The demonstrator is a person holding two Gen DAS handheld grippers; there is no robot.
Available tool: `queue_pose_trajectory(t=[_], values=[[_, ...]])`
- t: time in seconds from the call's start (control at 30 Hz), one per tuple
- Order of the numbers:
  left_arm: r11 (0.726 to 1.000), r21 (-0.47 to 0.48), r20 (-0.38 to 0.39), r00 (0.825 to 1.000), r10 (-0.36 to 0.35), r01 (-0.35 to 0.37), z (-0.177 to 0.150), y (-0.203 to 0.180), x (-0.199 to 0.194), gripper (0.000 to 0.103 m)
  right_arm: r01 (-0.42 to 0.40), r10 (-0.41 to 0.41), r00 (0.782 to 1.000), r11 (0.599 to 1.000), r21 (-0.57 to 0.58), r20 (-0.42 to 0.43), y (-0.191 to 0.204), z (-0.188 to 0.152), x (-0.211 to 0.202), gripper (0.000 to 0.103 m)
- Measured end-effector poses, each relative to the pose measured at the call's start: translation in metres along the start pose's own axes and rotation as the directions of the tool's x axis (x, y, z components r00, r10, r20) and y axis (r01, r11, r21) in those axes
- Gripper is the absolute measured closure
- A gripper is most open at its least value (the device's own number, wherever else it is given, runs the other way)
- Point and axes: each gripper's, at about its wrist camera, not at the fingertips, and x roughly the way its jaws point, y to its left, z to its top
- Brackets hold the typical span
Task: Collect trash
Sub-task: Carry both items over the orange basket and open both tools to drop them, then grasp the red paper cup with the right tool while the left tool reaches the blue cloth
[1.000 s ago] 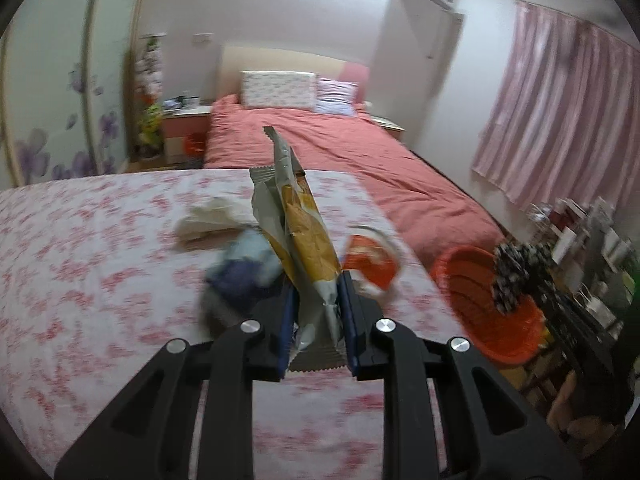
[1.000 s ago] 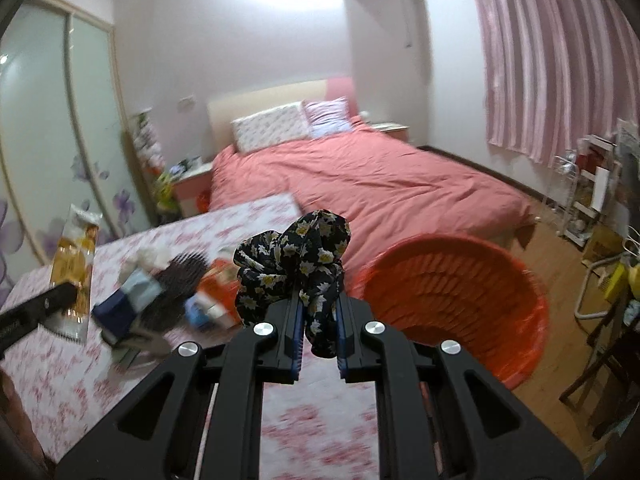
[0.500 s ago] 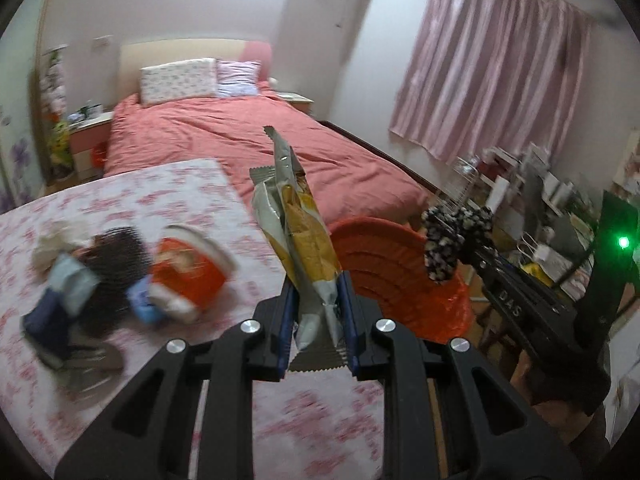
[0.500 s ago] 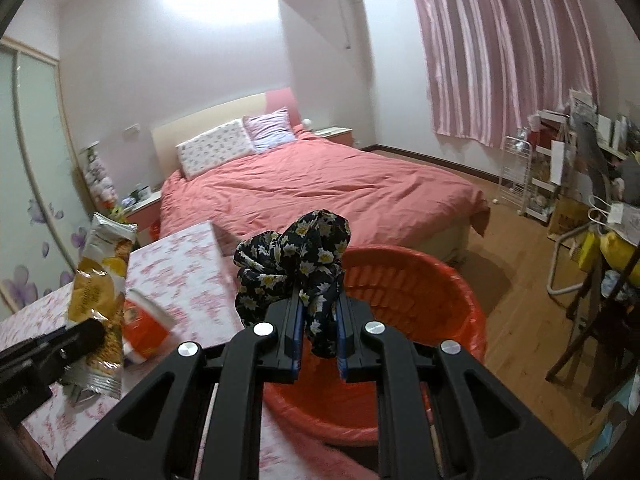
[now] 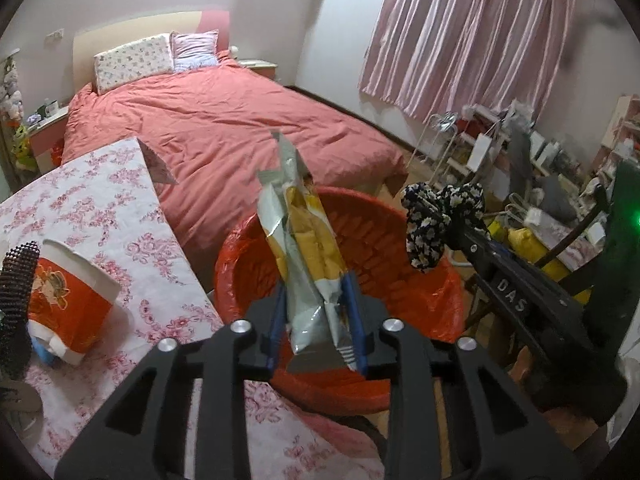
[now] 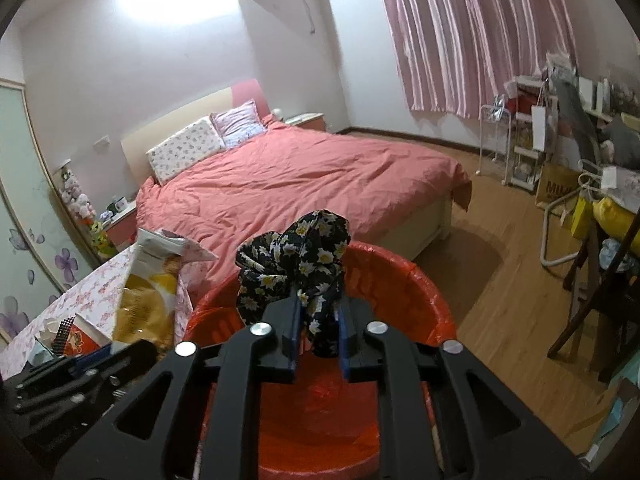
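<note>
My left gripper [image 5: 318, 320] is shut on a silver and yellow snack wrapper [image 5: 302, 240], held upright over the near rim of the red trash basket [image 5: 248, 248]. My right gripper [image 6: 318, 338] is shut on a black scrunchie with white flowers [image 6: 296, 256], held above the red trash basket [image 6: 400, 276]. The scrunchie [image 5: 436, 220] also shows at the right in the left wrist view, over the basket's far side. The wrapper [image 6: 148, 292] shows at the left in the right wrist view.
A table with a pink floral cloth [image 5: 100, 208] stands left of the basket and bears a red and white paper cup [image 5: 68, 300] and a black hairbrush [image 5: 16, 280]. A bed with a red cover [image 5: 224, 128] lies behind. Cluttered shelves and chairs [image 6: 580, 184] stand at the right.
Both grippers have swung right from the table to the basket, each still holding its item. The basket now lies right under both.
</note>
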Motion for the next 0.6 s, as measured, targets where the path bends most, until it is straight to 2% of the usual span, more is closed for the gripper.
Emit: queue_pose_trajectory(t=[0.03,0.1,0.33,0.43,0.6], values=[[1.0,-0.004,-0.011,1.0,0.004,-0.004,-0.001,0.002,0.005,0.066,-0.004,0.004,1.0,1.0,0.001,-0.008,-0.001,0.0,0.002,0.072],[1.0,-0.02,-0.025,1.0,0.017,-0.017,-0.002,0.005,0.009,0.059,-0.009,0.009,1.0,1.0,-0.001,-0.025,0.0,-0.005,0.007,0.061],[0.995,-0.056,-0.05,0.996,0.075,-0.078,-0.013,0.033,0.005,0.05,-0.002,0.002,0.999,1.0,-0.006,-0.054,0.002,-0.008,0.006,0.058],[0.991,-0.063,-0.032,0.993,0.113,-0.115,-0.018,0.045,-0.01,0.043,-0.001,0.0,0.999,1.0,-0.016,-0.053,0.009,-0.005,0.001,0.058],[0.978,-0.082,0.007,0.981,0.195,-0.194,-0.029,0.068,-0.046,0.037,-0.023,0.021,0.998,0.999,-0.044,-0.057,0.028,-0.002,-0.002,0.05]])
